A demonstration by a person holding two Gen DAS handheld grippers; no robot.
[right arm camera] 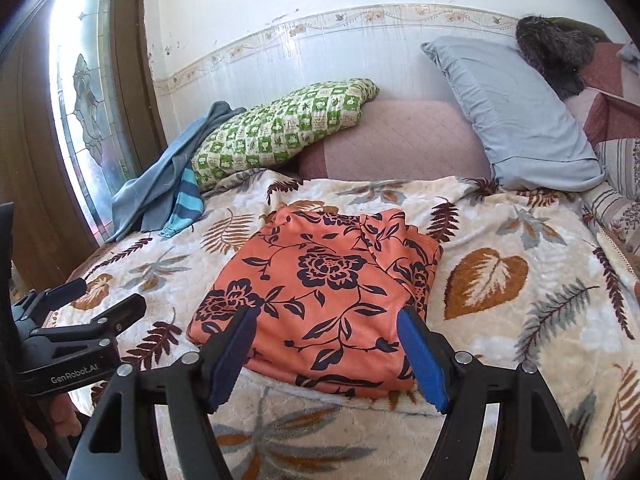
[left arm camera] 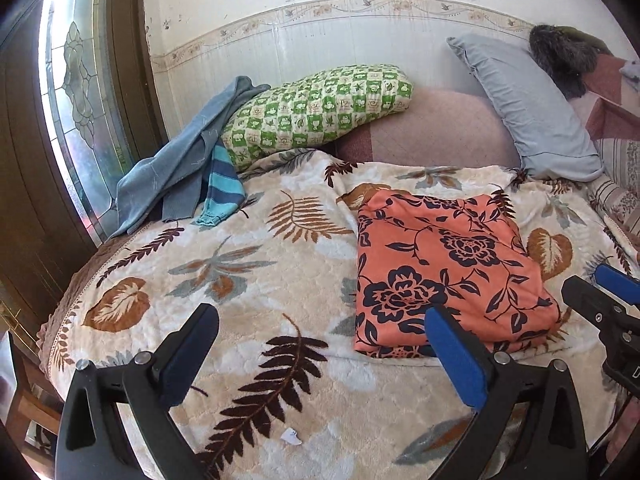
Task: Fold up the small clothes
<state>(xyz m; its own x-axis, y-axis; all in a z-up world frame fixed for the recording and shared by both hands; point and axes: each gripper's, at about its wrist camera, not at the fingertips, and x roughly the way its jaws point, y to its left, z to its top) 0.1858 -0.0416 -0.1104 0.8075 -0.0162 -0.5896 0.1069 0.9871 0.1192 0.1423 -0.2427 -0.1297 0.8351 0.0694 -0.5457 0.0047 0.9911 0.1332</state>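
The folded cloth [right arm camera: 324,292] was orange with dark blue flowers. The blanket [right arm camera: 500,280] was cream with brown and grey leaves. The far pillow [left arm camera: 316,110] had green and white squares.

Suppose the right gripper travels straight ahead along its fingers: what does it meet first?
Most likely the folded orange floral garment, lying on the leaf-print blanket directly ahead of the open right gripper. Depth is uncertain.
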